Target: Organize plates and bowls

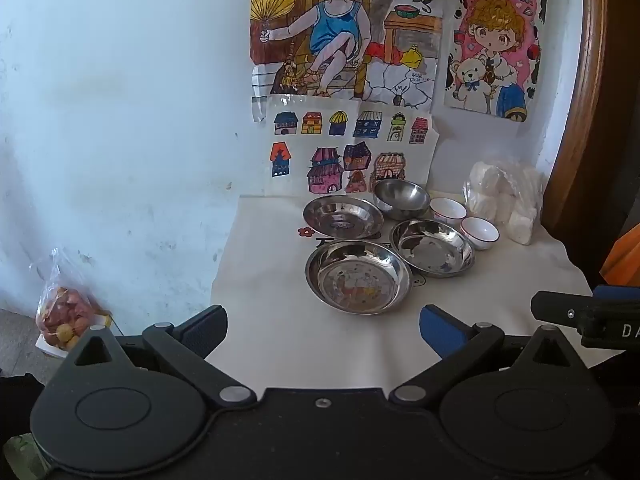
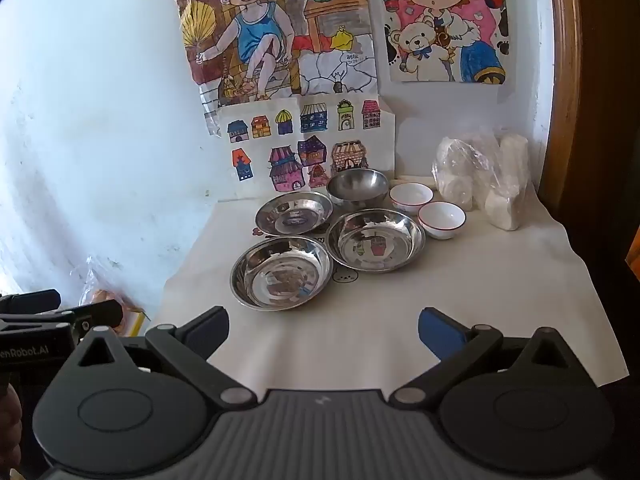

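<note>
Nothing was sorted yet: three steel plates (image 2: pixel 282 272), a steel bowl (image 2: pixel 357 189) and two white bowls (image 2: pixel 442 219) sat apart near the surface's (image 2: pixel 460 312) back edge, while the left claw (image 1: pixel 323 330) and right claw (image 2: pixel 323 330) hung wide open, holding nothing.

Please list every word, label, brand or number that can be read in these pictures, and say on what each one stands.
"MORNING": top of the girl-and-teddy drawing on the wall.
"nRobot.AI", cut by the frame edge: left claw's body, in the right wrist view.
"DA", cut off: right claw's body, in the left wrist view.
Small handwriting on the fan drawing: too small to read.
Print on the tablecloth: hidden by plates.
</note>
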Demonstrator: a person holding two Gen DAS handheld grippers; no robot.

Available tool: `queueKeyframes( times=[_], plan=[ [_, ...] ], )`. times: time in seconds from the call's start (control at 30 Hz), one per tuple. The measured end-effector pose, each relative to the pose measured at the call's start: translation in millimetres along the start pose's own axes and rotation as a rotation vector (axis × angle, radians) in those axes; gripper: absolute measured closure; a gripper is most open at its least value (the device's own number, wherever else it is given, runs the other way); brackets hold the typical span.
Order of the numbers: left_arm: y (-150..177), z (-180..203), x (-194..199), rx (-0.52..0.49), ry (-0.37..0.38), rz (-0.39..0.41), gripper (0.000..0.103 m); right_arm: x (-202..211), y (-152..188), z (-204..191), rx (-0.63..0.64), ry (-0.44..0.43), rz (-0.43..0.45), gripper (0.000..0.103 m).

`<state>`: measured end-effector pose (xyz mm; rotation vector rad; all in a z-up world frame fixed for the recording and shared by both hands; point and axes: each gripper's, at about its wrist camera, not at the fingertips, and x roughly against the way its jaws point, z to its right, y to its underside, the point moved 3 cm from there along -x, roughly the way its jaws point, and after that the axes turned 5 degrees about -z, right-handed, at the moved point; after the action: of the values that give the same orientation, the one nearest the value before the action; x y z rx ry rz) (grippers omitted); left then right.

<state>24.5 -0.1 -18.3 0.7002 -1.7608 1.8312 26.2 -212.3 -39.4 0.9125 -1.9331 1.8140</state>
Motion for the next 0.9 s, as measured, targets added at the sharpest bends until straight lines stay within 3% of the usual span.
queueKeyframes(
  times=[0.9],
  plan=[
    [5.0,11.2,-12.7,-0.025,0.016,-0.011,0.001,-5.2,-3.1,5.6,-0.013,0.014,-0.021,0.0]
  ],
)
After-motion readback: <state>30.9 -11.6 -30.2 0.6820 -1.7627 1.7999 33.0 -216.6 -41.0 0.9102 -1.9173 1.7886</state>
